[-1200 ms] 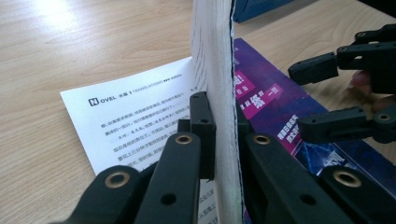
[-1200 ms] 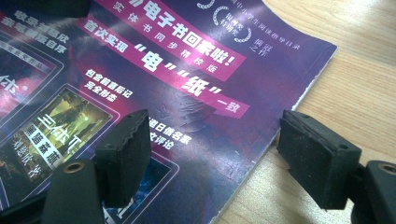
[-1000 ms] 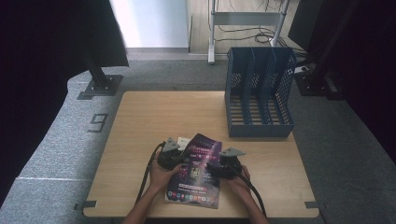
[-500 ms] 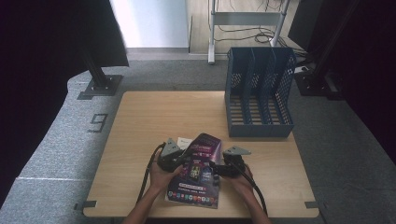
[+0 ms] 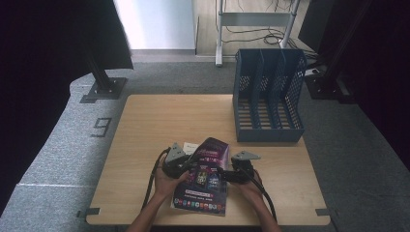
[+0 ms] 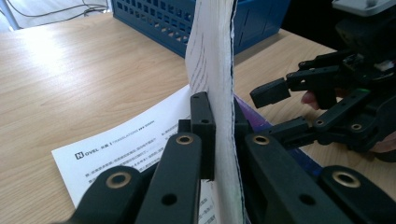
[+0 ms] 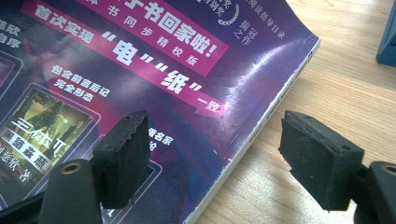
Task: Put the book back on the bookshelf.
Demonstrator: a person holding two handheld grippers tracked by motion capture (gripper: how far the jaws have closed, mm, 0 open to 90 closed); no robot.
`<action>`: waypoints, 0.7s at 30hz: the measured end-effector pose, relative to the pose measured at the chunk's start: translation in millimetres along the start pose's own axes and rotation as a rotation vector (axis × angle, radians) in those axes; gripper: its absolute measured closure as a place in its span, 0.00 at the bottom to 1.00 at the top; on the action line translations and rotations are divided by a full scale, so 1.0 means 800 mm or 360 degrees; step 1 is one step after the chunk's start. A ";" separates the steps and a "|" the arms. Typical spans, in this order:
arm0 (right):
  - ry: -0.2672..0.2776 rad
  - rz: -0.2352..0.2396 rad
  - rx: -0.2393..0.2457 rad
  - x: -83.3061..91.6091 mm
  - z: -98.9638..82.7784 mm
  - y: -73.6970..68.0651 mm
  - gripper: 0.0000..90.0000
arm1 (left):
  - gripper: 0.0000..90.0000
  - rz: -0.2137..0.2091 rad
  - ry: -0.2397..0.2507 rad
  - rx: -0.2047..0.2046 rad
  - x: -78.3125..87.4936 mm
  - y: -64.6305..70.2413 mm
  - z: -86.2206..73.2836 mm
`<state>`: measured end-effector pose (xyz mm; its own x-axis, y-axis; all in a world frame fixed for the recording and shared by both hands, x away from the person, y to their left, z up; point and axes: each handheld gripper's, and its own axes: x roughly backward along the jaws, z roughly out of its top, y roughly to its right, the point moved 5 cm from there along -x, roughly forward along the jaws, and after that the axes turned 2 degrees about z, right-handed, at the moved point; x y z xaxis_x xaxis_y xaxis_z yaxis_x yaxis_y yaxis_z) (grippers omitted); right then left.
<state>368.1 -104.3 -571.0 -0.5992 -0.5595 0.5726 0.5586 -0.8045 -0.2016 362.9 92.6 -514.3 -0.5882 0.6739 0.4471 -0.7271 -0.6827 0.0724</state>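
A purple-covered magazine (image 5: pixel 203 188) lies near the table's front edge, its far part lifted. My left gripper (image 5: pixel 189 163) is shut on that lifted sheaf of pages (image 6: pixel 210 56), which stands upright between the jaws of my left gripper (image 6: pixel 219 107). A white printed page (image 6: pixel 126 144) lies flat beneath. My right gripper (image 5: pixel 221 174) hovers open at the magazine's right side. In the right gripper view my right gripper (image 7: pixel 224 149) straddles the cover's (image 7: pixel 140 70) edge, one pad over the cover and one over bare wood. The left gripper view shows the right gripper (image 6: pixel 275 114) open close by.
A blue mesh file rack (image 5: pixel 268 96) with three slots stands at the table's back right, and its wall (image 6: pixel 159 18) rises behind the pages. The wooden table (image 5: pixel 159 121) stretches bare to the back left. Grey carpet surrounds it.
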 end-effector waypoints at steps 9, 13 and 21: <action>0.0010 0.0007 0.0008 0.002 0.002 -0.001 0.26 | 0.97 -0.0021 0.0044 -0.0007 0.007 0.004 0.006; 0.0024 0.0022 0.0001 0.003 0.003 -0.002 0.26 | 0.97 -0.0036 0.0061 -0.0014 0.010 0.007 0.010; 0.0039 0.0036 0.0000 0.004 0.005 -0.002 0.26 | 0.97 -0.0066 0.0084 -0.0025 0.015 0.011 0.014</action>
<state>367.6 -103.9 -566.0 -0.6004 -0.5822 0.5483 0.5722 -0.7917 -0.2140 353.2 91.3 -498.1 -0.5749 0.7160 0.3961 -0.7567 -0.6494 0.0755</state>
